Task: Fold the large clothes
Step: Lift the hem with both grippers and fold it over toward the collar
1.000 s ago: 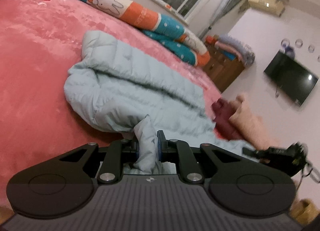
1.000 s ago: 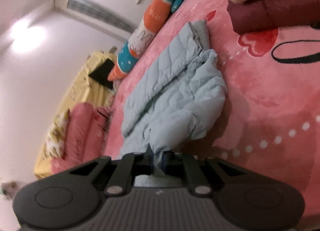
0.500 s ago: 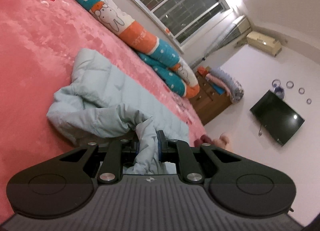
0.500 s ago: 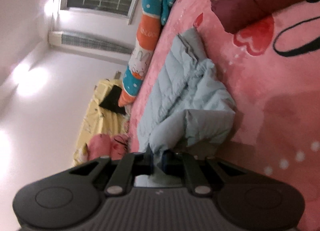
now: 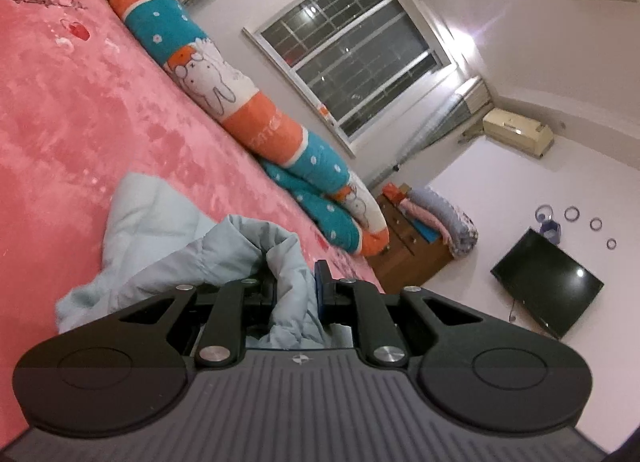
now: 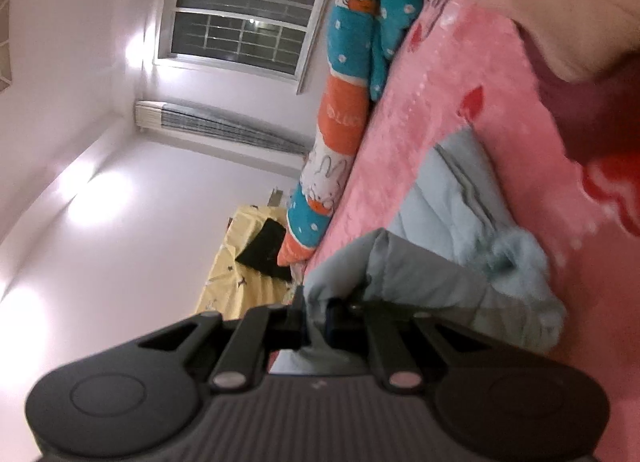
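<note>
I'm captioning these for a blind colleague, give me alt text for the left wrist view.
The left tool is shut on a bunched fold of a pale blue jacket, the rest of which lies crumpled on a pink bed. A long orange and teal bolster runs along the bed's far edge, below a window, with a TV on the wall at right.

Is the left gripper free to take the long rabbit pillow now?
Probably not. The left gripper is shut on a fold of the blue jacket, so its jaws are occupied. The pillow lies uncovered along the far edge of the bed, beyond the jacket; the gripper would have to let go first.
</note>
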Tool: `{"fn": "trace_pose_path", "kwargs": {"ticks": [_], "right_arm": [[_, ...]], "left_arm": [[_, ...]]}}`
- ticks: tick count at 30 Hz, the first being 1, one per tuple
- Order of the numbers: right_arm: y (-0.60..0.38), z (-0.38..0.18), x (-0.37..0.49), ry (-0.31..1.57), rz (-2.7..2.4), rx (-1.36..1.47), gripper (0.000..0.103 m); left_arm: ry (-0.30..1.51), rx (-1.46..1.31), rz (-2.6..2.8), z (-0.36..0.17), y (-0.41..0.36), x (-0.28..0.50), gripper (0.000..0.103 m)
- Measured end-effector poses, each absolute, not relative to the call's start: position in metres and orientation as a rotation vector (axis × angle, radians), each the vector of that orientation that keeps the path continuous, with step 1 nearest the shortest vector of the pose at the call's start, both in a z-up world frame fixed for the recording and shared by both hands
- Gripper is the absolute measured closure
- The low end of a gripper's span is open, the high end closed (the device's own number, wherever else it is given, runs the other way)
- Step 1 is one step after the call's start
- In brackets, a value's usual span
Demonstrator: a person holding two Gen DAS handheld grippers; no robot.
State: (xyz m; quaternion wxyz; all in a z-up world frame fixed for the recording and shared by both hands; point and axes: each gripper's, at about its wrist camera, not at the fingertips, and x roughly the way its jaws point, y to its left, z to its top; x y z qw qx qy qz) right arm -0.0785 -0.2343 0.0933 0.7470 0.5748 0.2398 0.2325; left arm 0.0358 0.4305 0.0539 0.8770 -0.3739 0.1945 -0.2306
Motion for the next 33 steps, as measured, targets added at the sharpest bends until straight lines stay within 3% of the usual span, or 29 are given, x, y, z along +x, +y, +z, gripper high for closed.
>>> {"fn": "trace_pose_path", "kwargs": {"ticks": [15,17,19,21,23,27,33], "right_arm": [[-0.229,0.066,0.003,0.542,0.395,1.234,0.092],[-0.227,0.065,0.009,0.554,0.384,1.210,0.080],[-0.225,0.064,0.012,0.550,0.387,1.219,0.046],[-0.227,0.065,0.012,0.536,0.390,1.229,0.030],[-0.228,0.070,0.013,0.515,0.395,1.232,0.025],[-0.232,0.080,0.015,0.472,0.403,1.248,0.016],[-0.235,0.103,0.015,0.347,0.414,1.219,0.004]], "left_arm": [[0.455,-0.770,-0.326,0.035,0.430,0.090,0.083],[0.458,-0.767,-0.303,0.036,0.432,0.092,0.078],[0.449,-0.767,-0.282,0.039,0.433,0.091,0.069],[0.429,-0.782,-0.263,0.042,0.435,0.088,0.054],[0.403,-0.786,-0.237,0.047,0.438,0.084,0.044],[0.345,-0.785,-0.198,0.059,0.444,0.078,0.036],[0.333,-0.762,-0.194,0.066,0.444,0.071,0.030]]}}
